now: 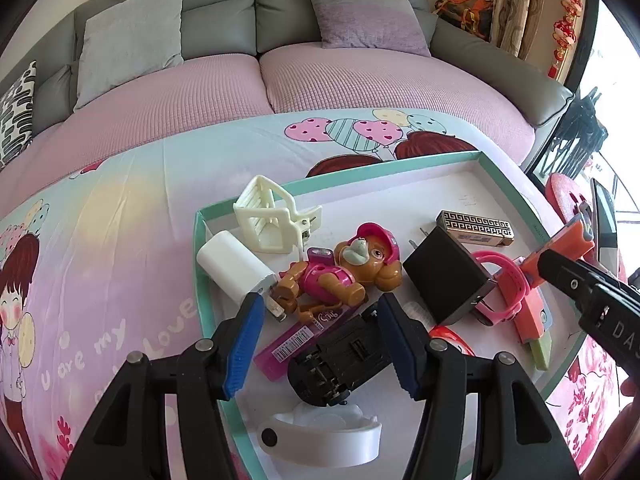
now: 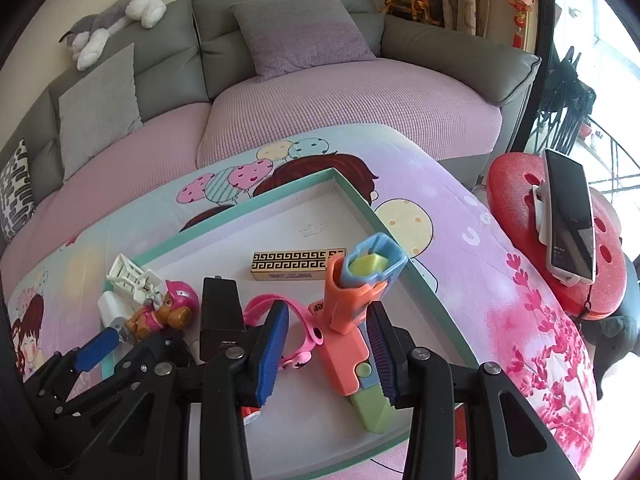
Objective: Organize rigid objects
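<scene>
A desk draped in a pastel cartoon-print cloth stands before a grey sofa with pink seat covers. On it lies a shallow white tray with a teal rim, crowded with small toys. The left claw tilts down, its blue pads spread and released above a black toy car lying upside down. The right claw tilts down too, released, pads either side of an orange plastic toy gun without touching. The tray's far half lies mostly bare beyond a gold patterned box.

Glossy plastic toy dog, matt black charger (smooth), printed cloth beneath.
</scene>
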`<state>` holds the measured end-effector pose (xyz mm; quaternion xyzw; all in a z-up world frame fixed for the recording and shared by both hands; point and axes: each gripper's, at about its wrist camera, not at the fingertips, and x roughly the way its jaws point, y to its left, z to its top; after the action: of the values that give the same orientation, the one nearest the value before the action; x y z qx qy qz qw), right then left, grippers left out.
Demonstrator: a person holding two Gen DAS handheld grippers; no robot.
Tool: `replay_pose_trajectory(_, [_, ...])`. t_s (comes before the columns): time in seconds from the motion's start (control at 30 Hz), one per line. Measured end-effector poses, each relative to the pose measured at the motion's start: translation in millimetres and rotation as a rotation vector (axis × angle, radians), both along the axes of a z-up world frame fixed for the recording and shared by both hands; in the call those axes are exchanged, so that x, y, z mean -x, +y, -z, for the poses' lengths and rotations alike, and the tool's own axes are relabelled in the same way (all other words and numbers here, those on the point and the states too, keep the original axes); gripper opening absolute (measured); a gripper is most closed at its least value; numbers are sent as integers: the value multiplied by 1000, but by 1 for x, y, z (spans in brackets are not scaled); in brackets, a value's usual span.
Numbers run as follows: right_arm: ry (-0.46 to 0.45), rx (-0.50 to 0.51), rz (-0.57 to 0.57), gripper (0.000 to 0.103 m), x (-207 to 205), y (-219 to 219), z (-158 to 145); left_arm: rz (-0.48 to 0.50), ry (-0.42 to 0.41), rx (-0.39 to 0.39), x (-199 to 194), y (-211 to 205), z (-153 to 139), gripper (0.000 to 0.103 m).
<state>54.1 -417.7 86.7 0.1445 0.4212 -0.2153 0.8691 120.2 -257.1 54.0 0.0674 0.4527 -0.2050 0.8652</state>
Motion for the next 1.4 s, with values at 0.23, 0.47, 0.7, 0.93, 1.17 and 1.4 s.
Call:
replay_pose_trajectory(0.23, [23,11,19,45,7,-5,-3,-1,-25,-6,3,3,-12,67])
replay_pose_trajectory(0.47, [-3,0,33,50,8,-7,-7,-34,-60,11,3,17,-25,67])
replay_pose_trajectory(0.7, [-27,-4,5,50,5,-1,-10,-152,-67,-4,-10,46,-24,71])
replay_pose_trajectory(0.93, [-24,-11,-20,63,-3,4,-4,-263,-52,-11,-22,74,-14,91])
replay_pose_trajectory(1.17, [-28,-14,-61,84,-10,12,0,-308,-34,-14,-27,85,-3,91])
replay_pose_trajectory(1.4, [-23,9,-104,103,-17,23,4,-352,-53,-8,-29,94,0,92])
